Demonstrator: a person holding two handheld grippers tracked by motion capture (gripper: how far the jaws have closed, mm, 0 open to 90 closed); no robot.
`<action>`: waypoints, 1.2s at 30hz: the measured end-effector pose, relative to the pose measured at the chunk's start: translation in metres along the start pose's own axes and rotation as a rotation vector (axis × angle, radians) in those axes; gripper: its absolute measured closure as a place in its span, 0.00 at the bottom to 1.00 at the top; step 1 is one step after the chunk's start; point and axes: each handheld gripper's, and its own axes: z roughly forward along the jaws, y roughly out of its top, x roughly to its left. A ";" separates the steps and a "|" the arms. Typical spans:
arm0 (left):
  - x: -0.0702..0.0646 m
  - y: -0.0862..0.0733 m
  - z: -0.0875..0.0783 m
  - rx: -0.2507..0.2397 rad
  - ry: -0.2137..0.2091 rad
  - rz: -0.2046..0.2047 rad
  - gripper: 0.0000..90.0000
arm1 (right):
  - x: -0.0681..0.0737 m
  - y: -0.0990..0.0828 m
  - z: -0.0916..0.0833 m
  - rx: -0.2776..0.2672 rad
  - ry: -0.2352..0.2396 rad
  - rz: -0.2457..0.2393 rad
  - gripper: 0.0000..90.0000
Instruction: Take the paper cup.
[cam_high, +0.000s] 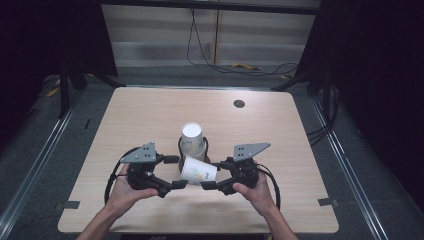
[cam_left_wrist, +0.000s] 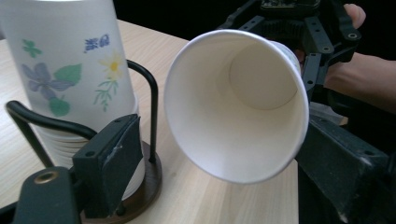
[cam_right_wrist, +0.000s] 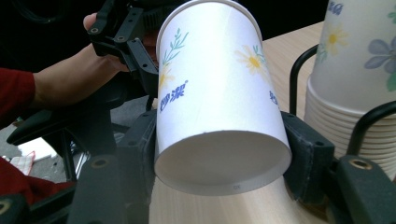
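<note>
One cup is already off the stack. It lies on its side in the middle of the high view, just below the stack, held up off the table. The right gripper is clamped on the cup near its bottom end; in the right gripper view both jaws press its sides. The left gripper has its jaws wide apart. In the left gripper view the cup's open mouth sits between them, and they do not seem to squeeze it. The stack stands in a black wire holder. I think the pulling-off is done. Passing the cup over or setting it down is still left.
</note>
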 end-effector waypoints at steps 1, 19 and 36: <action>0.000 0.000 0.001 -0.002 -0.004 0.000 0.17 | 0.000 0.000 0.001 0.003 0.005 -0.003 0.41; 0.000 0.001 0.008 -0.004 -0.049 0.025 0.18 | 0.003 0.001 0.008 0.038 0.023 -0.016 0.41; -0.003 0.000 0.009 0.001 -0.072 0.045 0.25 | 0.002 0.001 0.011 0.051 0.043 -0.017 0.41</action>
